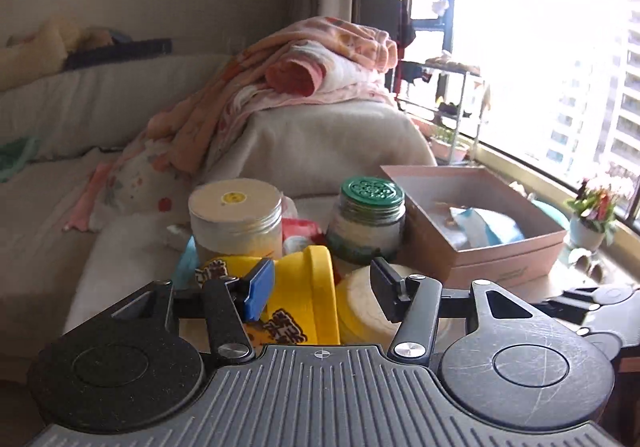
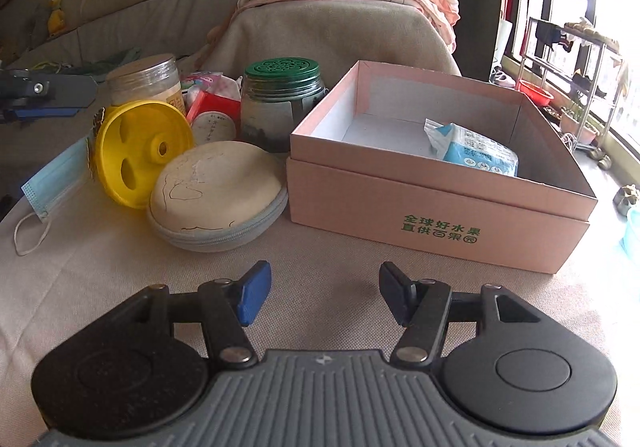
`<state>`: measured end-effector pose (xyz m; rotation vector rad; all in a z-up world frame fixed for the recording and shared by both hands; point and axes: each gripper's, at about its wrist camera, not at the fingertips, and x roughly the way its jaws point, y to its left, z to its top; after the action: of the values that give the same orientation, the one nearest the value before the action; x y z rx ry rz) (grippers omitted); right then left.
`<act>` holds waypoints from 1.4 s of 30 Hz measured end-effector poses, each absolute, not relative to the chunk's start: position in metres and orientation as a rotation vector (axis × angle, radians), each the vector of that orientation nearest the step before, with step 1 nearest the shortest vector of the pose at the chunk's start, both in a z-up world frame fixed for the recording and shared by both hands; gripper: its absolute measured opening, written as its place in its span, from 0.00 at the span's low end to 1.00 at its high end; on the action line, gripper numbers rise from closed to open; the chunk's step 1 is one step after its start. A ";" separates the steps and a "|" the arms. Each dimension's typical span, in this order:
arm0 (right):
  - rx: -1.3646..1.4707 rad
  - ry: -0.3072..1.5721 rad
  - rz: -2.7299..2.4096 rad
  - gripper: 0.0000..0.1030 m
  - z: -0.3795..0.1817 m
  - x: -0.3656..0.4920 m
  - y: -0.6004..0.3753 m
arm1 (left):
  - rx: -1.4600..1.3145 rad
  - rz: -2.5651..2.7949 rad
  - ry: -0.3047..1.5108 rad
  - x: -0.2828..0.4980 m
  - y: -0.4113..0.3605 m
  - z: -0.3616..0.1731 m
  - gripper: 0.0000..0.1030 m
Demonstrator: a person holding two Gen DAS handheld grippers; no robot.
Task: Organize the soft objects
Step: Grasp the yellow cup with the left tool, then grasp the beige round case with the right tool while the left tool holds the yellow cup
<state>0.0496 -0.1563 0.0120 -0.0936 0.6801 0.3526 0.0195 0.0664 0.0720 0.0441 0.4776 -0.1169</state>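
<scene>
The left gripper [image 1: 320, 289] is held with fingers wide and empty, low over the yellow cup [image 1: 298, 299] and the pouch [image 1: 366, 305]. The right gripper [image 2: 325, 297] is likewise spread wide and empty, above bare counter [image 2: 120, 279], near the box [image 2: 436, 203].

One soft item, a blue tissue pack [image 2: 478, 153], is already seen inside the box, at its right. A face mask [image 2: 56, 183] lies at the far left counter edge, partly behind the cup. More soft packets [image 2: 208, 89] are wedged between the plastic jar [image 2: 146, 81] and the green-lidded jar [image 2: 282, 97].

Risks are judged as follows: the tipped cup could be rolled off the counter if nudged by the left fingers; the jars could be toppled if the packets are dragged out between them; the mask could be snagged by its loop or slid off the edge.
</scene>
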 end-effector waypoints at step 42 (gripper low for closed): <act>0.230 0.755 0.496 0.56 0.048 0.092 -0.125 | -0.103 -0.164 0.474 0.004 0.122 0.028 0.36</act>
<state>0.0919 -0.1246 0.0478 0.2305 0.7546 0.4956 0.0045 0.1223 0.0283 -0.1029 0.4735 -0.1637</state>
